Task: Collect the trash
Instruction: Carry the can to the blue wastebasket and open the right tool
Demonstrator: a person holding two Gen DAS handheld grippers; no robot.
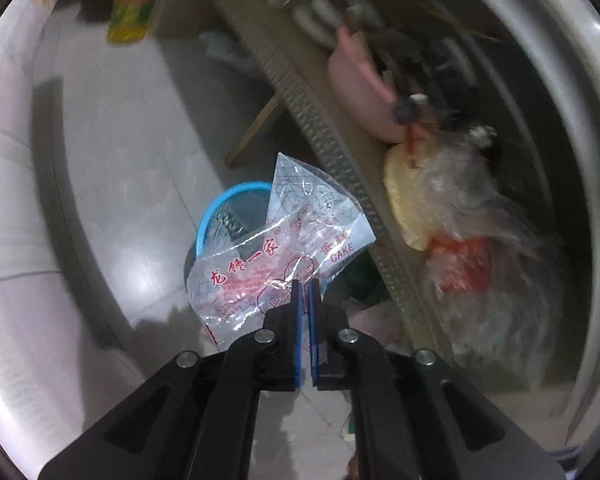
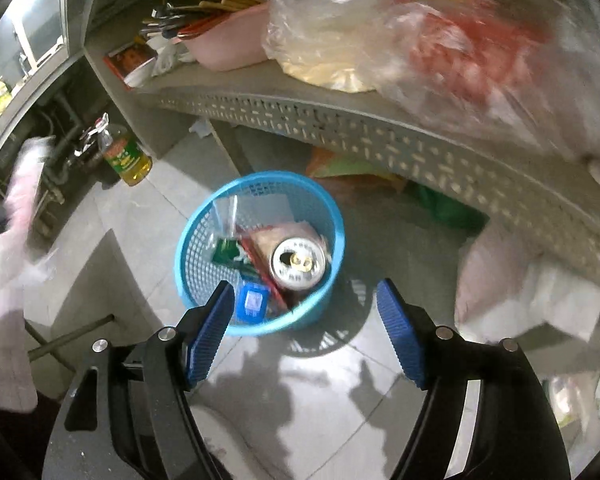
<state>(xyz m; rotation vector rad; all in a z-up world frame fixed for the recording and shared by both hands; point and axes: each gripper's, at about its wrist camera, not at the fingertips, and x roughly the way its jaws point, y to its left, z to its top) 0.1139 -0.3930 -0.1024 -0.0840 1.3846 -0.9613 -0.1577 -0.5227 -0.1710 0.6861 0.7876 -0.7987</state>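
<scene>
pale tiled floor point(image 2: 300, 392) below a grey perforated shelf point(image 2: 380, 136) piled with plastic bags point(image 2: 440, 40) and a pink basin point(image 2: 232, 44). a blue basket point(image 2: 204, 280) on the floor holds a can point(image 2: 298, 262). oil bottle point(image 2: 126, 156) nearby. left gripper point(image 1: 305, 286) pinches a clear wrapper point(image 1: 276, 248) above the basket; right gripper point(image 2: 305, 304) is spread wide.

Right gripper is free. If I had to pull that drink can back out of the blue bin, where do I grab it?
Come straight down from above with the open right gripper. The can stands nearly upright in the blue basket, its pull-tab top facing up, so only the top rim and upper wall show. Close across the upper wall just under the rim, probably. Wrappers crowd its left side, so a side approach looks blocked.
</scene>
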